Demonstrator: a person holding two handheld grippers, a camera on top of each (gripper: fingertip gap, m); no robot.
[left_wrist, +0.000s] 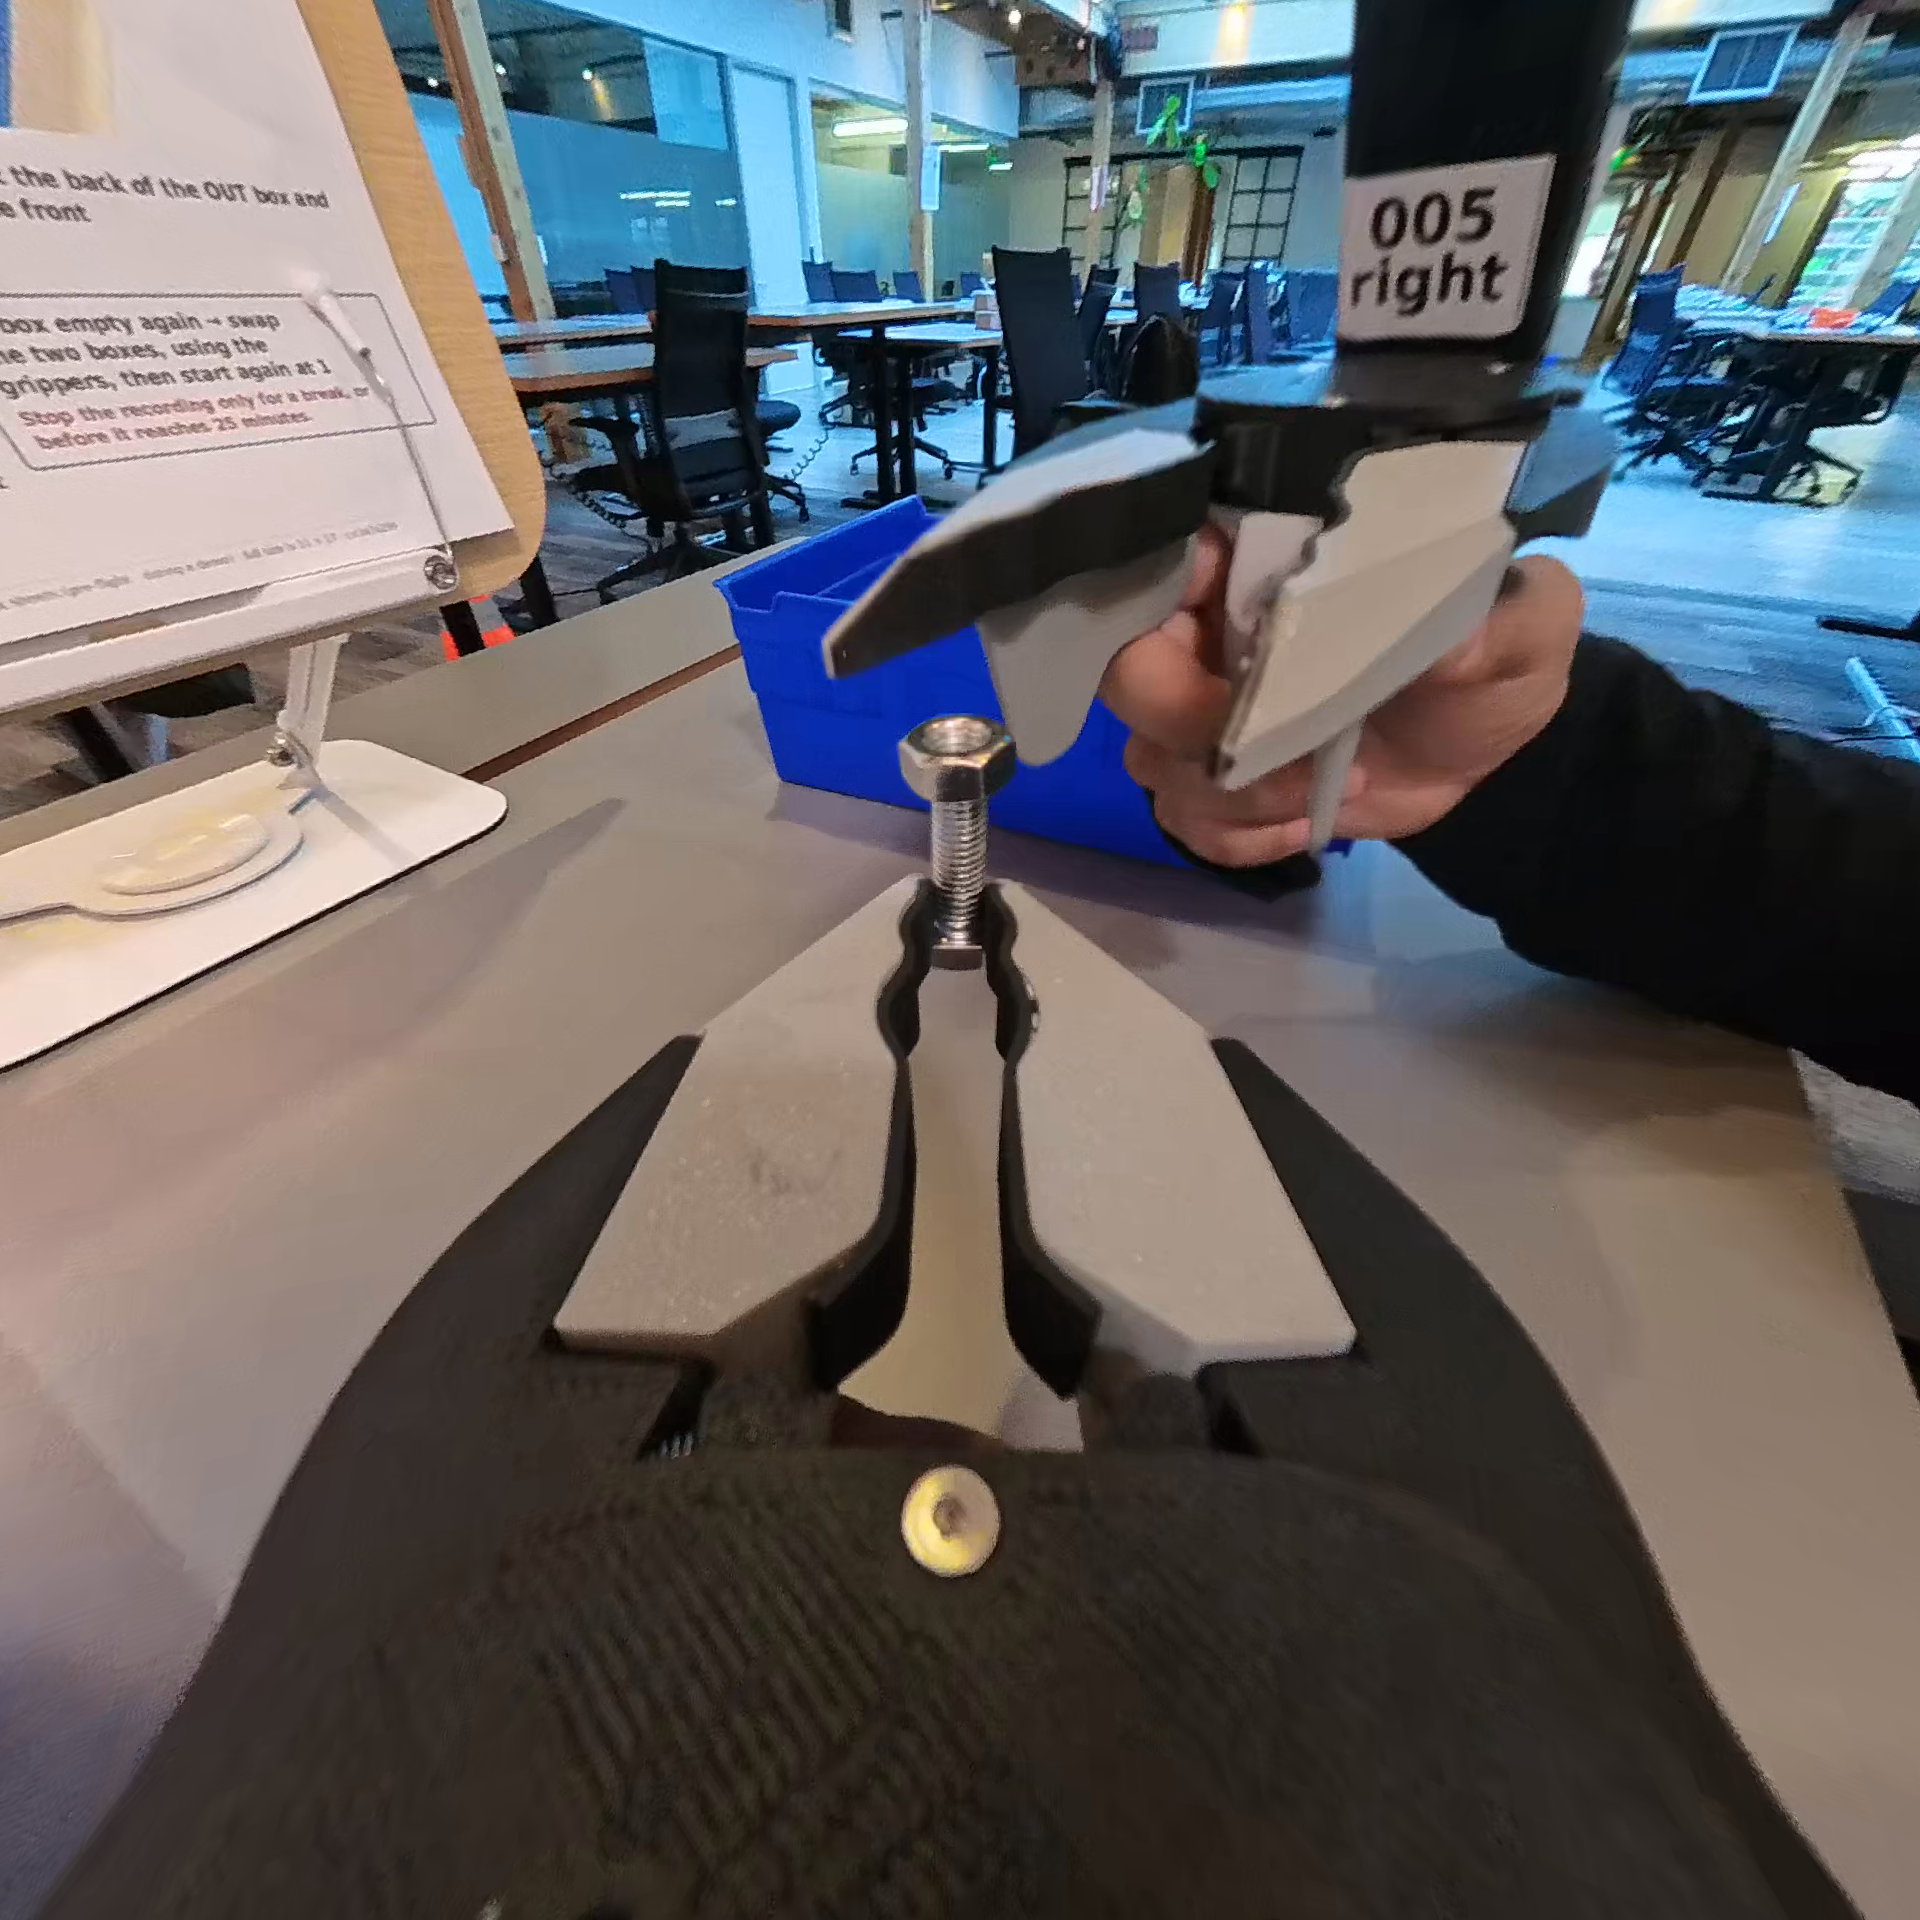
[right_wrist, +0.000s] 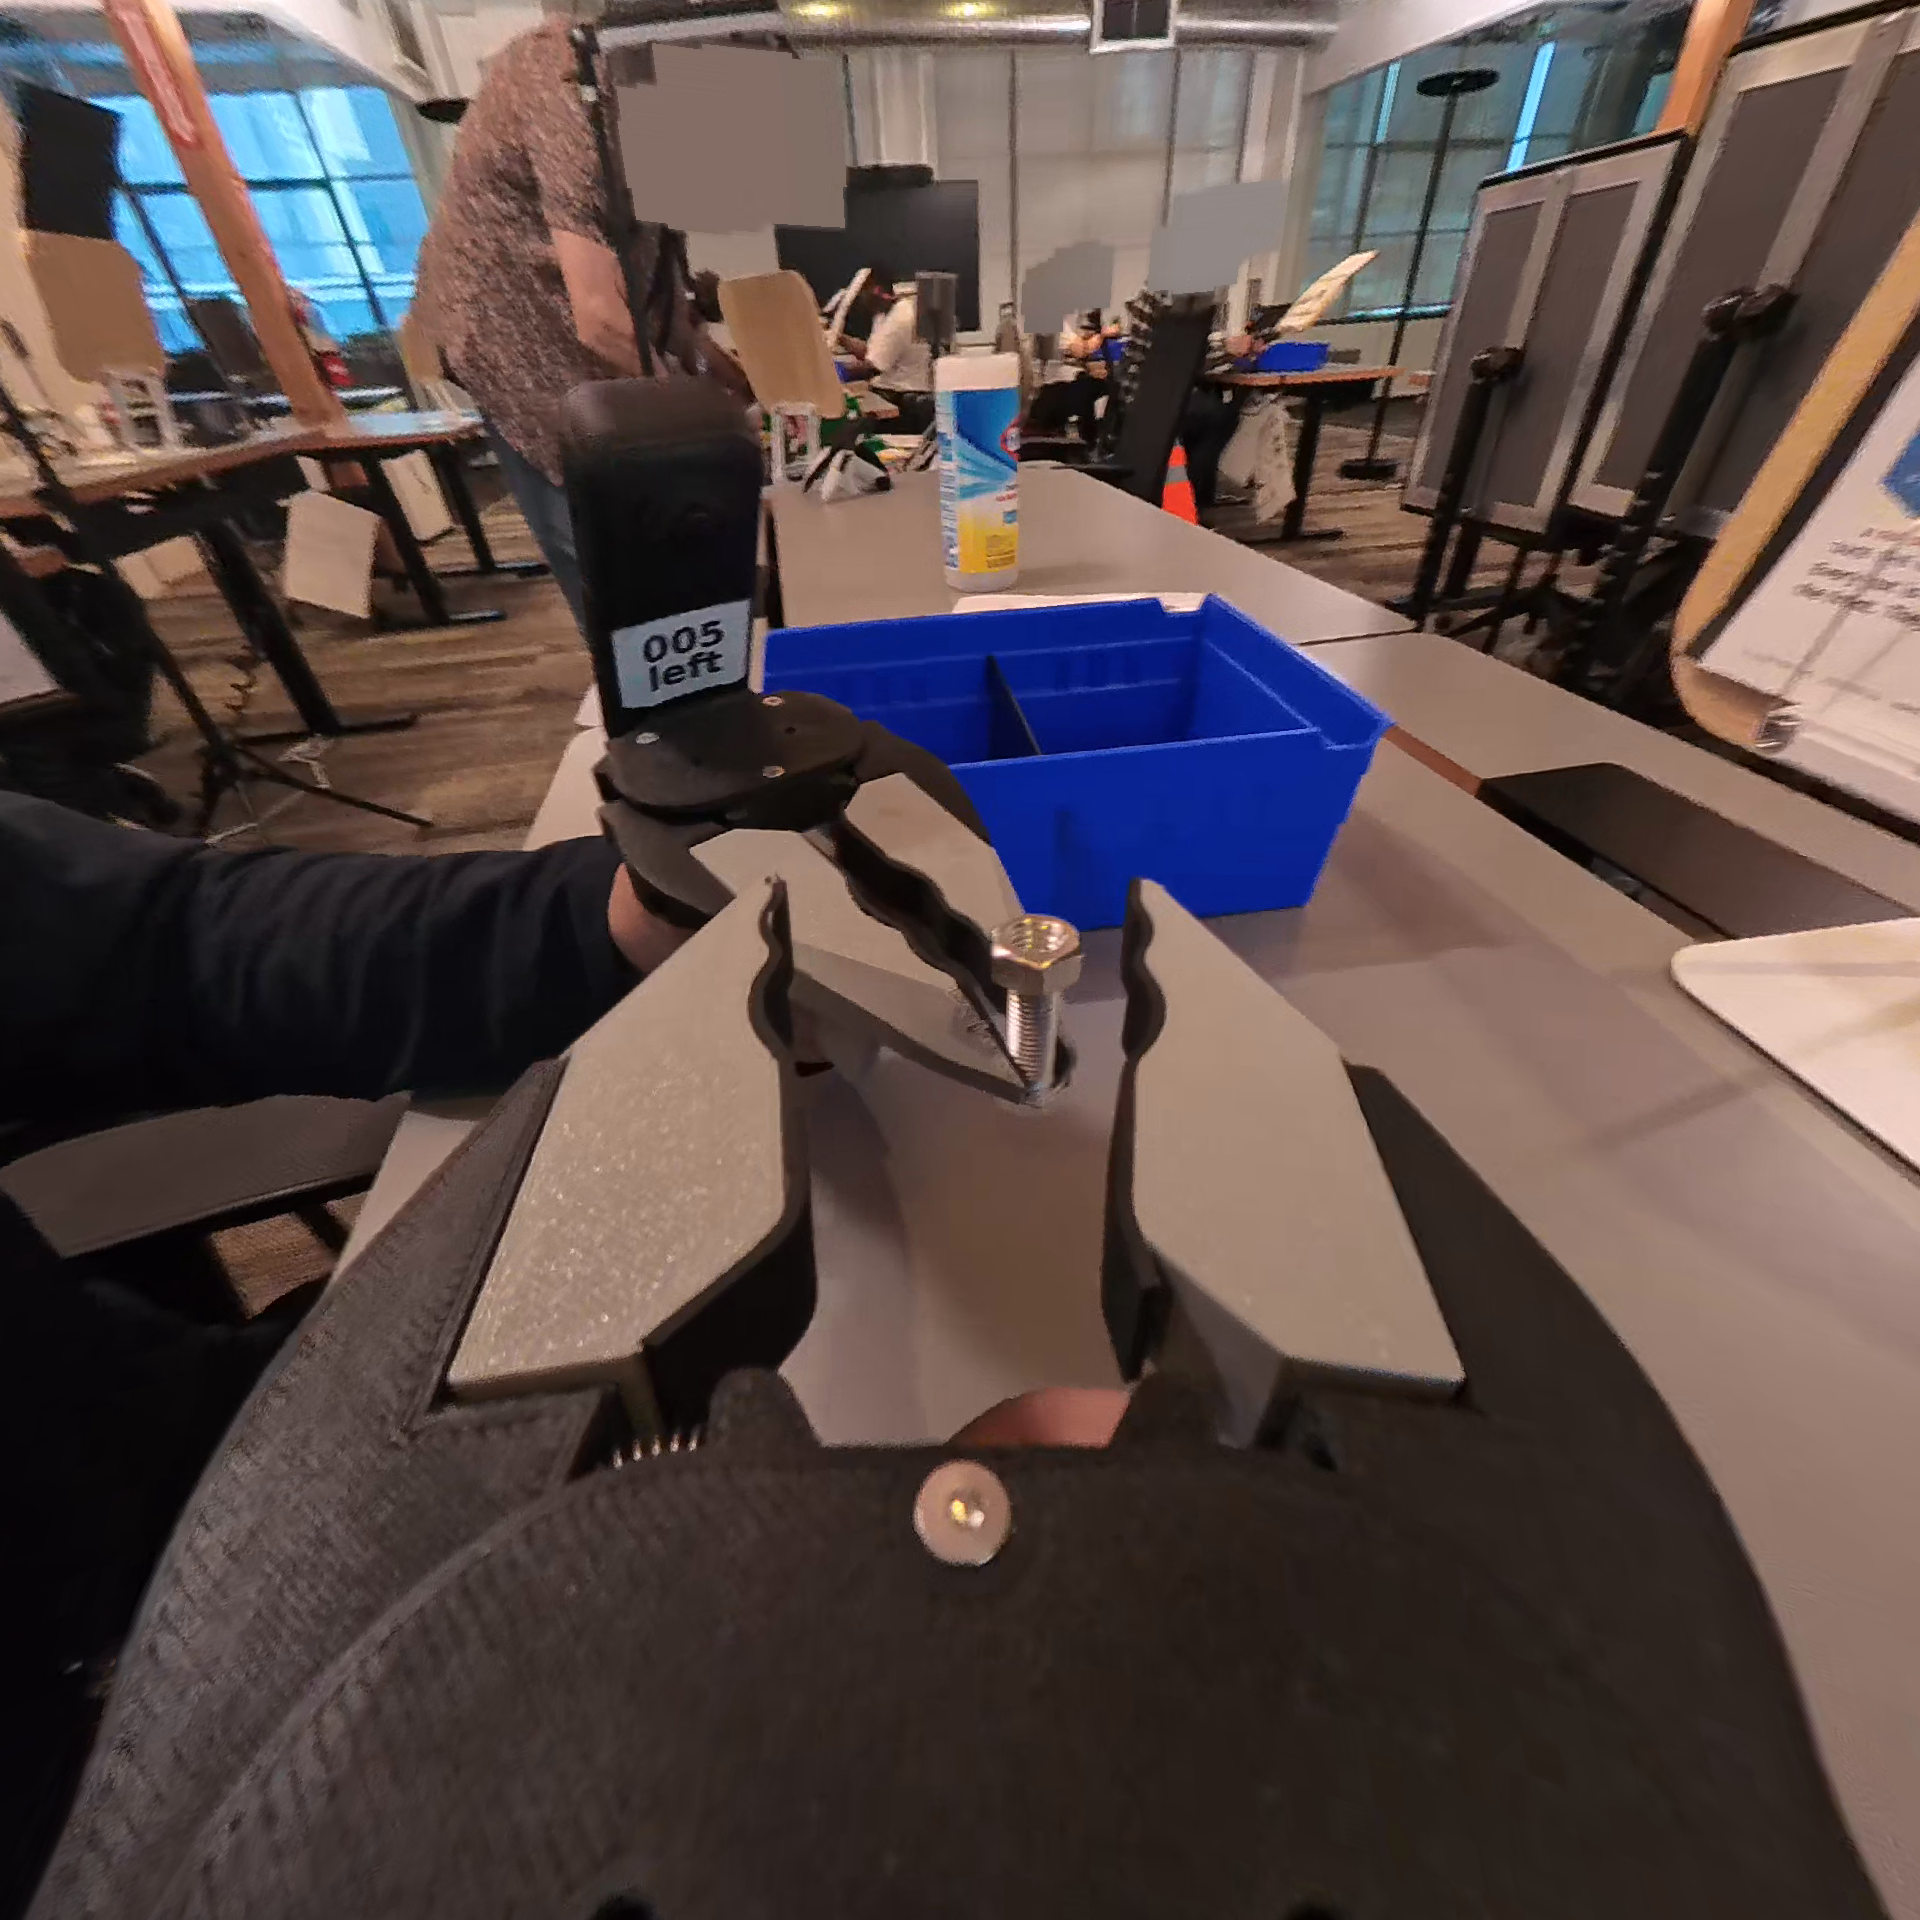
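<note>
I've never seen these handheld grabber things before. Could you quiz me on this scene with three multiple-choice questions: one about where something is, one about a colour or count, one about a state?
1. Where is the nut?
A. on the bolt's top end
B. in the bin
C. on the table

2. What colour is the bin?
A. red
B. blue
C. green

3. How is the right gripper?
A. shut on the nut
B. shut, empty
C. open

Answers:
1 A, it caps the upright bolt held by the left gripper.
2 B, plainly blue plastic.
3 C, its fingers stand apart around the nut.

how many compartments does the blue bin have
3 show in the right wrist view. The blue bin has a long rear compartment and two front ones: left, right. More may be hidden behind the left gripper.
</note>
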